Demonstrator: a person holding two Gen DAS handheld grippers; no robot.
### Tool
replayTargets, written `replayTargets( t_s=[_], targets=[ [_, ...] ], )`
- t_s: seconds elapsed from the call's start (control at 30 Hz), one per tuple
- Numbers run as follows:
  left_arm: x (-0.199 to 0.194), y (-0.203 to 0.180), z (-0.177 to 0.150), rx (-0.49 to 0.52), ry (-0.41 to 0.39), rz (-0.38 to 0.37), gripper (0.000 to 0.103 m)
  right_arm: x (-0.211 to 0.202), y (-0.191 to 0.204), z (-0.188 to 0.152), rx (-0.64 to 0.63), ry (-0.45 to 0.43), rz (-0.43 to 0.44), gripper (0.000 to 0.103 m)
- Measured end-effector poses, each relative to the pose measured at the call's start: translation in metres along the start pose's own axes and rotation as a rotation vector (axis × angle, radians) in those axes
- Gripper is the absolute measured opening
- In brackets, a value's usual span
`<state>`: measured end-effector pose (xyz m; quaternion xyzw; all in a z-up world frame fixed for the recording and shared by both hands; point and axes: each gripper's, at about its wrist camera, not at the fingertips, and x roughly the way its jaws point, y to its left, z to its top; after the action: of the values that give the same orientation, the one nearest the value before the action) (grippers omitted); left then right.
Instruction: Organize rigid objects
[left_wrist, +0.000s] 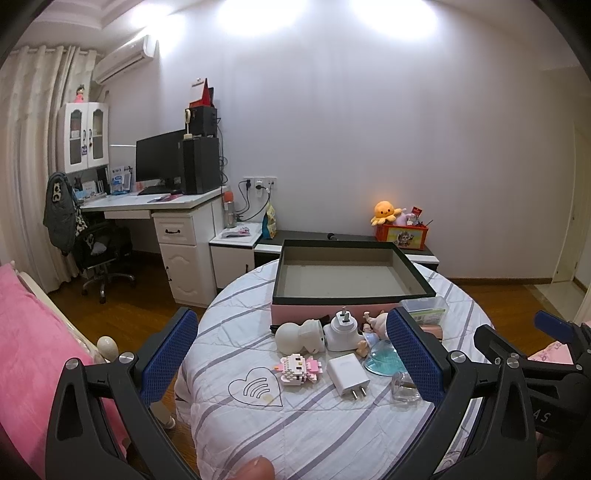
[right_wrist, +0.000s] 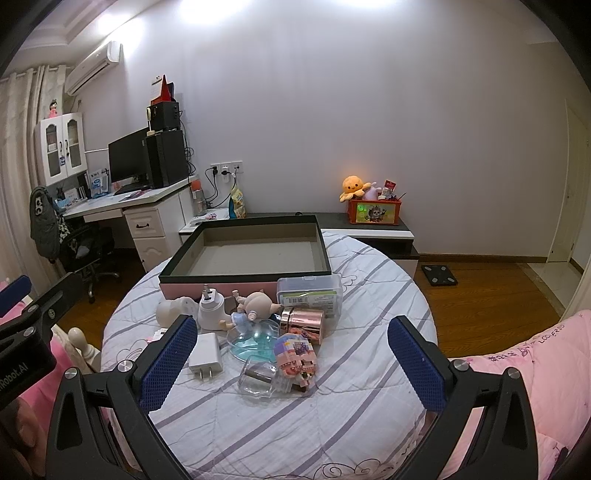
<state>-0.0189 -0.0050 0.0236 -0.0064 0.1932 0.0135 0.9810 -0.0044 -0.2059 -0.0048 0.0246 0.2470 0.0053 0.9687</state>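
My left gripper (left_wrist: 291, 354) is spread wide with nothing in it, and my right gripper (right_wrist: 291, 356) is the same, both hovering at the near edge of the round table (right_wrist: 354, 417).

Nearest my right gripper, the clear glass bottle (right_wrist: 258, 376) lies on its side, touching the pink block figure (right_wrist: 297, 356). I judge that a careless pinch could send the bottle rolling, or crack bricks off the figure. Just left of them the white charger (right_wrist: 205, 356) lies flat, hard to get fingers under.

Beyond, the blue heart dish (right_wrist: 251, 341), doll (right_wrist: 255, 304), rose-gold tin (right_wrist: 303, 323), white adapter (right_wrist: 210, 306) and white round toy (right_wrist: 171, 310) crowd together. Reaching for one could knock its neighbours.

The small clear case (right_wrist: 310, 291) appears to hold a green-labelled item; I cannot tell what. Farthest, the open box (right_wrist: 243, 273) looks empty: everything still waits outside it.
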Motion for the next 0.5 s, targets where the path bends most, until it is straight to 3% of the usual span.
replayTargets(
  t_s=[0.5],
  targets=[
    [-0.0001, 0.0008, 0.0009, -0.002, 0.004, -0.002, 0.103, -0.0003, 0.0006, 0.0, -0.002, 0.0, -0.002, 0.103]
  ],
)
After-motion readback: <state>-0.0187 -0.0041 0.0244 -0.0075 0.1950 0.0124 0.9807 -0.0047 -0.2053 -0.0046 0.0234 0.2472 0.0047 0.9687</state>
